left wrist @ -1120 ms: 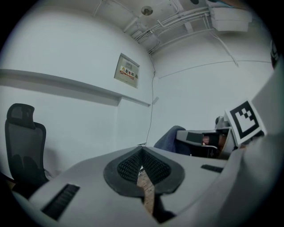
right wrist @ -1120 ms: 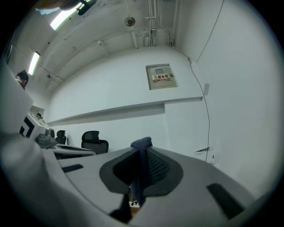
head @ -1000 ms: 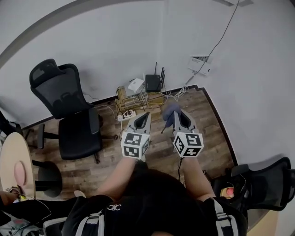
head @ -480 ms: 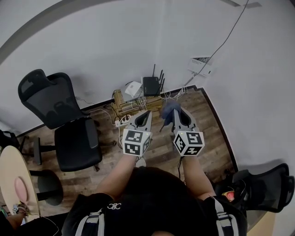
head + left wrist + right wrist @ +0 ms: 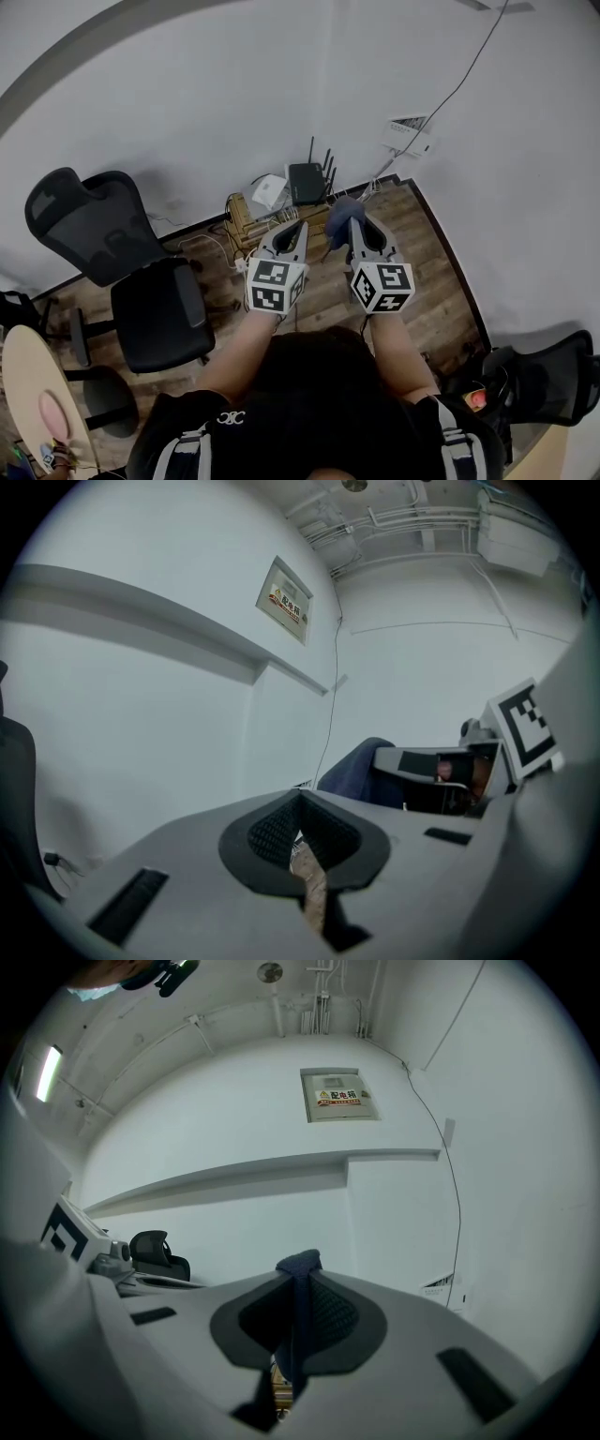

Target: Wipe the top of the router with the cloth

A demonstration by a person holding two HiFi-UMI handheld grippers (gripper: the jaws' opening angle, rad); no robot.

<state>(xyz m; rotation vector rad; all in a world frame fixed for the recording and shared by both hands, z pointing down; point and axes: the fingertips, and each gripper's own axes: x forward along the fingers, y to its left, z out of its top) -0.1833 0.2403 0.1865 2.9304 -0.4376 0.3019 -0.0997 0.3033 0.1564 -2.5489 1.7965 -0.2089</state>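
The black router with upright antennas stands on the floor against the wall, beside a white box. My right gripper hovers short of it, shut on a dark blue cloth. In the right gripper view the cloth is pinched between the pads and sticks out past the tips of the right gripper. My left gripper is held beside it, shut on nothing. The left gripper view shows the left gripper with its jaws together, and the cloth off to the right.
A wooden crate with tangled cables sits left of the router. A black office chair stands at the left, another chair at the lower right. A white wall box with a cable hangs near the corner. A round table is at the far left.
The view has shifted toward the wall corner, and the left chair now sits further left in the picture. Both grippers have edged nearer the router, the cloth still held.
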